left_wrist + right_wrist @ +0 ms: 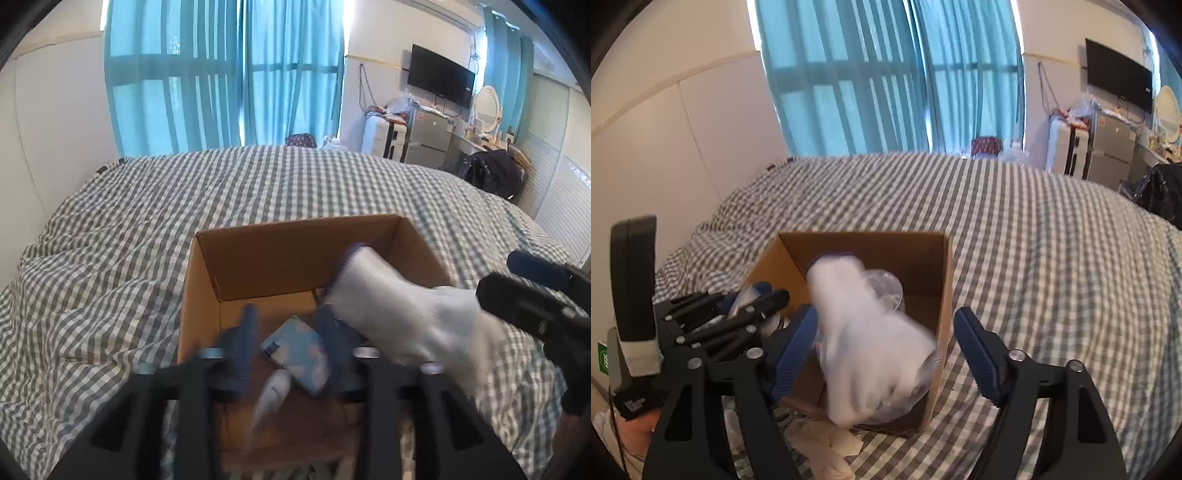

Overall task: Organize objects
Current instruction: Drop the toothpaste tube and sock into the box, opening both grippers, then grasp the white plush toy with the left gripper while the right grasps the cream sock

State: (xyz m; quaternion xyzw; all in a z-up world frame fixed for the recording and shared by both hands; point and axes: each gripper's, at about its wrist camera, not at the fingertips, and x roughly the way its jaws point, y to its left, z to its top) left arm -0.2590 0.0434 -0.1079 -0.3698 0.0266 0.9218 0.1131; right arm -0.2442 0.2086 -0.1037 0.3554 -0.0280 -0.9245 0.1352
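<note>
An open cardboard box [295, 254] stands on the checked bed. My left gripper [288, 321] hangs over its near side with its blue fingers [245, 343] apart. Between and below them lie a blurred blue-and-white packet [299, 354] and a small white piece [271, 395]; neither is pinched. A white knit glove-like cloth [864, 350], blurred, sits loose between the wide-apart jaws of my right gripper [886, 314], over the box [923, 258]. It is also seen from the left as cloth [388, 306]. A clear plastic container [886, 291] is inside the box.
The grey-and-white checked bed cover [184, 206] spreads around the box. Crumpled pale items [827, 443] lie at the box's near corner. The left gripper's black body [738, 314] crowds the box's left side. Curtains, a wall TV [439, 74] and a small fridge [428, 136] stand beyond the bed.
</note>
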